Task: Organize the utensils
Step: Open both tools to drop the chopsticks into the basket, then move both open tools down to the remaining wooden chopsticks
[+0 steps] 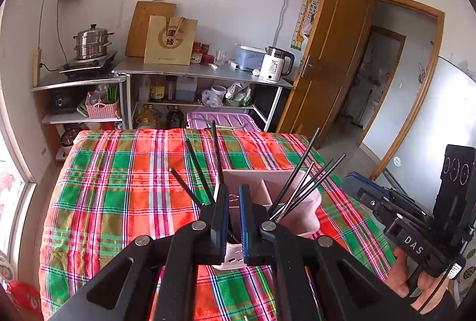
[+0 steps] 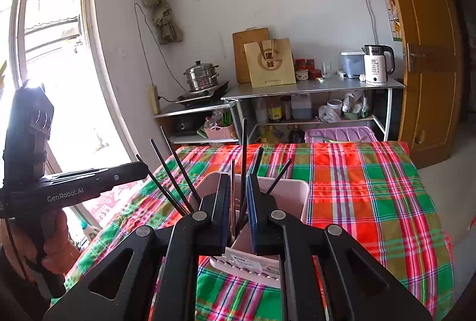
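Plaid tablecloth (image 1: 125,196), one pink holder (image 1: 300,202)

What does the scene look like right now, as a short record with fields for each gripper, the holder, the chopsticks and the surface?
left gripper: jaws narrow, astride the holder's near rim; grip unclear
right gripper: jaws narrow, over the holder; contact unclear
holder: pink, divided, upright
chopsticks: dark, leaning outward in the holder
surface: plaid tablecloth

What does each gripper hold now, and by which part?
Nothing, it seems. The left gripper and right gripper have jaws slightly apart and empty, near the pink holder where the chopsticks stand.
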Motion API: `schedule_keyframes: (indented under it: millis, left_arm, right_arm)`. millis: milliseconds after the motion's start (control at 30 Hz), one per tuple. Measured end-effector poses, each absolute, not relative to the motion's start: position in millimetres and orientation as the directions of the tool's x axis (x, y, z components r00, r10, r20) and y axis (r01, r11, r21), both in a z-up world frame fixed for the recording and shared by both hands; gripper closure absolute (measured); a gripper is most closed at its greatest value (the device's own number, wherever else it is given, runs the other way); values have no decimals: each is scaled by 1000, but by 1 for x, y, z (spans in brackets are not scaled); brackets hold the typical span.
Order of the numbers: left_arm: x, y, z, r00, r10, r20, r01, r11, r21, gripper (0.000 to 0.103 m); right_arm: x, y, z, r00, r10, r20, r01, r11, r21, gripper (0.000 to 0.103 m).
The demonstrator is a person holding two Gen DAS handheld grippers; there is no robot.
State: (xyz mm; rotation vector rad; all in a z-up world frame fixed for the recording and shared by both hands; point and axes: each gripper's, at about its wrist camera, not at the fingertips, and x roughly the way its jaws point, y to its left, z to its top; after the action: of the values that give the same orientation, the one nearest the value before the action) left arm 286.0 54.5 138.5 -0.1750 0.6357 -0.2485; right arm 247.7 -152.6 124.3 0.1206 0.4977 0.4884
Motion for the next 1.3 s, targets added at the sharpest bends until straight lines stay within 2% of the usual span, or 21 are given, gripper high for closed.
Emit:
schedule_keyframes:
  millis: [300, 733, 867, 1133, 1300]
  left_arm:
    - [206, 57, 129, 811, -279, -514, 182, 956, -231, 97]
    - [121, 37, 59, 773, -294, -562, 178, 951, -251, 95]
    - [110, 35, 41, 754, -296, -586, 168, 950, -264, 92]
    - [115, 28, 18, 707, -291, -645, 160, 954, -255, 91]
    - [131, 22, 4, 670, -278, -688, 146, 958, -245, 79]
  right_arm:
    - [191, -193, 126, 786, 469, -403, -411, 883, 226, 92]
    - [112, -234, 82, 777, 439, -451, -363, 898, 247, 91]
    - [99, -238, 67, 762, 433, -481, -357, 901, 245, 91]
    - [103, -240, 42, 734, 410, -541, -331, 912, 243, 91]
    - [115, -242, 26, 710, 382, -591, -303, 924, 234, 90]
